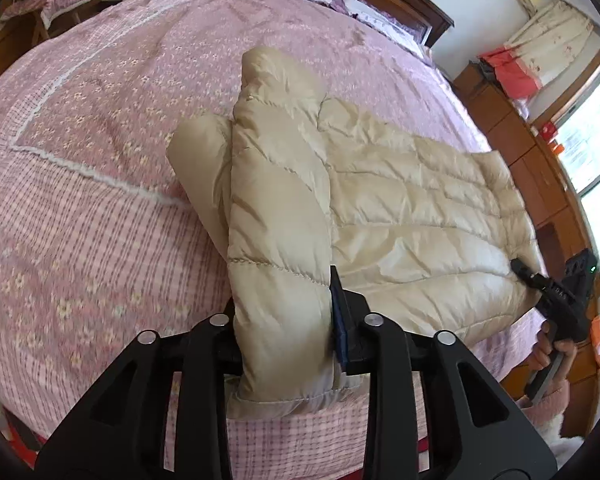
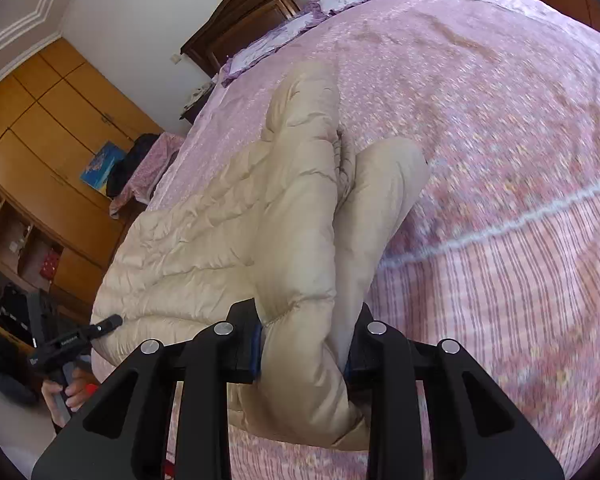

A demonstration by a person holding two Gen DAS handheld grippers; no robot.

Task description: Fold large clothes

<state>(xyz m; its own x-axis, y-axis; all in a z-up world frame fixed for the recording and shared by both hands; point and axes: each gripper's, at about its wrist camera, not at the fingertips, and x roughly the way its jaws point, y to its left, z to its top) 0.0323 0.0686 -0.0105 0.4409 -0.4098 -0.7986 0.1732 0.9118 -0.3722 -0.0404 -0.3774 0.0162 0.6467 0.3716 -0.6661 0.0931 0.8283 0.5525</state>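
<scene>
Nearest the lens in each wrist view, we find a thick roll of the beige quilted jacket (image 1: 400,184) bunched between the fingers. The left claw (image 1: 288,320) pinches a padded edge of it, and the right claw (image 2: 304,344) pinches another, both pressed onto fabric and not spread. Each claw also shows in the other's view, at opposite ends of the near hem.

We judge the jacket light for its bulk, soft and compressible, with a smooth, shiny shell that is likely to slip under the pads. The filling springs back, so a fold will probably not stay flat without pressing. The stitched hem and quilting seams look the firmest places to take hold; a grip on a puffed panel alone risks sliding off.

The jacket lies on the bed (image 1: 100,208), near its front edge, its body spread flat between the claws and the gripped ends lifted clear of the pink patterned cover. A sleeve-like roll (image 1: 198,168) stands beside the left-hand grip. Beyond stand the wooden headboard (image 2: 252,12) and a wardrobe (image 2: 52,120).
</scene>
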